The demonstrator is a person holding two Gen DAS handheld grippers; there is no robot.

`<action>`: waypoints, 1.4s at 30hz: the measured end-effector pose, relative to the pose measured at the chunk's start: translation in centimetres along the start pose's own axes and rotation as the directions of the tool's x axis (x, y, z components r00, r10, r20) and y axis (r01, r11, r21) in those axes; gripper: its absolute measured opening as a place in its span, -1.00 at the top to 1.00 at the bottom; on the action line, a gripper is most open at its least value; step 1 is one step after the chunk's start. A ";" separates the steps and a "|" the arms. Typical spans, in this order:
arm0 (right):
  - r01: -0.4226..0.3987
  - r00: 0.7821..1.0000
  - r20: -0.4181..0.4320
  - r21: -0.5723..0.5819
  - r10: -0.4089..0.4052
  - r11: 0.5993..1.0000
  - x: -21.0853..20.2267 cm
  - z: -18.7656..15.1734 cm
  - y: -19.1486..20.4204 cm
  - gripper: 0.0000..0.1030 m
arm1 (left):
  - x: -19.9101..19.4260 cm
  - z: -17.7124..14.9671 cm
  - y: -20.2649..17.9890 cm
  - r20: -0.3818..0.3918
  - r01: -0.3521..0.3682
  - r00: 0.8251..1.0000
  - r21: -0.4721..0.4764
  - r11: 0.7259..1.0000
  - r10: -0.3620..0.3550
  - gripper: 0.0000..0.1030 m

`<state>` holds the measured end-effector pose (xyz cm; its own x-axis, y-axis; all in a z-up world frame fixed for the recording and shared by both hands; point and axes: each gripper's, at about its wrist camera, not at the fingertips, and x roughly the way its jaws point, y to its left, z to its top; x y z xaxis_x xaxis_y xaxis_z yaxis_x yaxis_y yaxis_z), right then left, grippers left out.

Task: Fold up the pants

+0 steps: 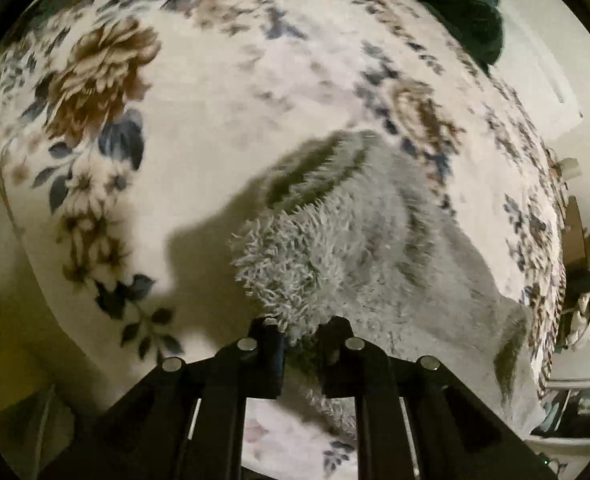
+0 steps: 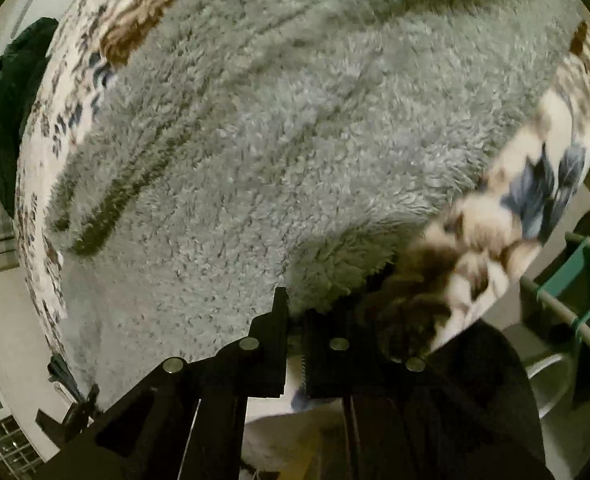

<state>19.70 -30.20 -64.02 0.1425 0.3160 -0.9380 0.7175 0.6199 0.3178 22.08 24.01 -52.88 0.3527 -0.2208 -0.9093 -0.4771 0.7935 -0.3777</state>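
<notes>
The fluffy grey pants (image 1: 359,248) lie on the floral bedspread (image 1: 199,112), a dark green garment (image 1: 467,12) heaped at 1 o'clock. The left gripper (image 1: 301,332) pinches a shaggy edge; the right gripper (image 2: 297,312) pinches the pants' hem, blurred at 3 o'clock.

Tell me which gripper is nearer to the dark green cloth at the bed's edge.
Cannot tell. The left gripper and right gripper both clamp the grey pants, with the green cloth far from both.
</notes>
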 end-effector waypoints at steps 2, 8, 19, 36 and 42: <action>0.013 1.000 -0.014 -0.006 -0.013 1.000 0.5 0.4 -0.3 0.88 | 2.0 0.8 0.0 -0.041 -0.006 0.999 0.004 1.000 0.006 0.76; -0.061 0.998 -0.034 0.009 0.061 0.998 0.8 1.6 -1.4 -0.06 | 1.7 -0.1 -2.4 -0.096 -0.071 0.992 0.128 0.989 0.084 -0.30; -0.044 0.966 0.259 0.172 -0.002 0.984 -11.7 9.2 -13.1 -0.16 | -1.2 -7.4 -14.7 -0.058 -0.114 0.988 0.374 0.920 0.146 -0.83; -0.124 0.901 0.431 0.360 -0.047 0.925 -17.4 28.4 -33.8 0.88 | 11.3 -26.9 -31.4 -0.162 -0.087 0.941 0.729 0.679 0.296 -0.83; -0.106 0.878 0.472 0.361 -0.083 0.926 -20.9 26.3 -34.8 0.99 | 11.7 -27.3 -31.9 -0.161 -0.105 0.933 0.736 0.669 0.323 -0.83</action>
<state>9.69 -77.23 -59.09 0.3871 -0.1129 -0.9151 0.8957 0.2814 0.3442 19.42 -19.35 -56.26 0.0456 -0.0410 -0.9981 0.2365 0.9712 -0.0291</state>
